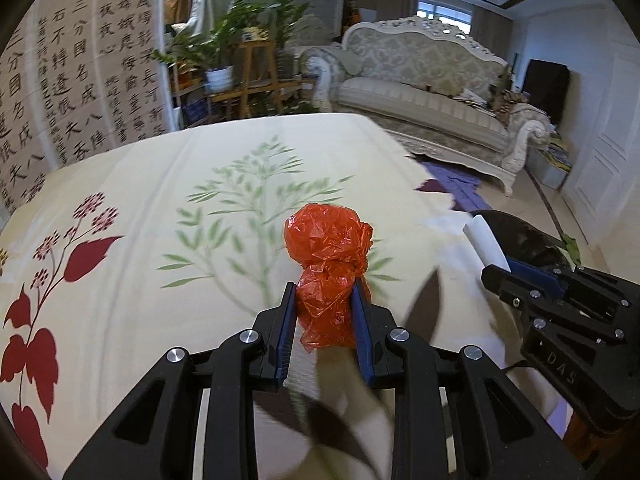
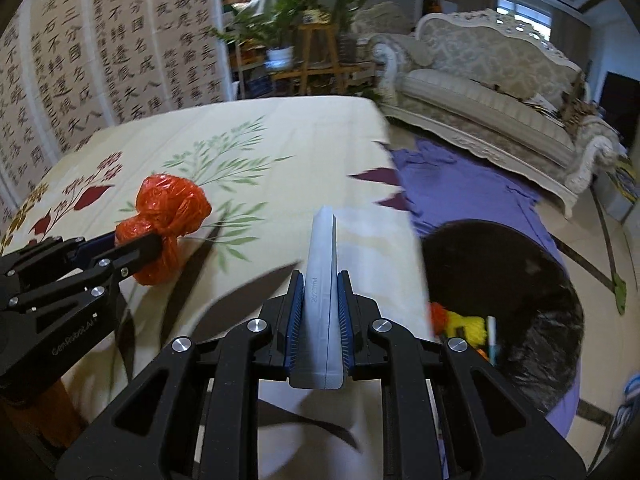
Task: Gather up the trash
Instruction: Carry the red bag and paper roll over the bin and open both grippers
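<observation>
Orange plastic wad (image 1: 326,256) sits clamped in the left claw (image 1: 325,308) above the table (image 1: 160,168). Right claw (image 2: 320,300) grips a white tube (image 2: 322,280), near the black bin (image 2: 516,292).

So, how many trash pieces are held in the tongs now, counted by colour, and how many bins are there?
Red-orange plastic bag, in the left tongs: 1
White flattened tube, in the right tongs: 1
Black-lined bin, on the floor beside the table: 1
Total: 3
</observation>
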A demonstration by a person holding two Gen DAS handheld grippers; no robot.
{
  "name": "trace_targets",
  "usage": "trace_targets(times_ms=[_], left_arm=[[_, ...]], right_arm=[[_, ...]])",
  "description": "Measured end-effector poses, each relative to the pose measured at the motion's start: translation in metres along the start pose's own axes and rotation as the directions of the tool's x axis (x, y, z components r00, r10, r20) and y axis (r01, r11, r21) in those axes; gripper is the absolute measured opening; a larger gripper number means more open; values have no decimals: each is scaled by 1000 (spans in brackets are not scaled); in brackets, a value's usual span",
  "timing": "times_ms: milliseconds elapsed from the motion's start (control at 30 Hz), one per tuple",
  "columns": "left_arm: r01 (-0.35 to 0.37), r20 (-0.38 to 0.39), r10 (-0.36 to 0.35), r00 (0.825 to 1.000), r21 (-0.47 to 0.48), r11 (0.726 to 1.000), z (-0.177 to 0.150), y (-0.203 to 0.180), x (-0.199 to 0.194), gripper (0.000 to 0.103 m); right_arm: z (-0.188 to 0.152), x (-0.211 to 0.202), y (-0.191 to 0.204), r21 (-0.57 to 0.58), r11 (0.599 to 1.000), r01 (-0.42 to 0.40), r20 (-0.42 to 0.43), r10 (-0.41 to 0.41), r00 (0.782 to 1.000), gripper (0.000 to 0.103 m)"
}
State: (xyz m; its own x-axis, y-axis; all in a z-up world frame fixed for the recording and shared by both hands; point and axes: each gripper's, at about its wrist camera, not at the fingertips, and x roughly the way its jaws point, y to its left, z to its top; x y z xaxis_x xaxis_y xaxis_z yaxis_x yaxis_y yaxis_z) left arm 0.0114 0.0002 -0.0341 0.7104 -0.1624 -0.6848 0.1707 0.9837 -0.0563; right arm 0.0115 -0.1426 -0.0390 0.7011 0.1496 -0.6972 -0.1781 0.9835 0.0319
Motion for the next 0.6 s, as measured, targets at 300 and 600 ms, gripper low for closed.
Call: trace_targets(times_ms=[300,600], left_arm=[[80,44,-82,996,64,995,8,-46,-3,27],[155,71,-166,983,140,978,16,-95,1,27]], right_arm=[[-10,-27,-56,105,989,108,52,-114,992,17],[-18,-34,-106,198,959,203,63,-219,974,17]])
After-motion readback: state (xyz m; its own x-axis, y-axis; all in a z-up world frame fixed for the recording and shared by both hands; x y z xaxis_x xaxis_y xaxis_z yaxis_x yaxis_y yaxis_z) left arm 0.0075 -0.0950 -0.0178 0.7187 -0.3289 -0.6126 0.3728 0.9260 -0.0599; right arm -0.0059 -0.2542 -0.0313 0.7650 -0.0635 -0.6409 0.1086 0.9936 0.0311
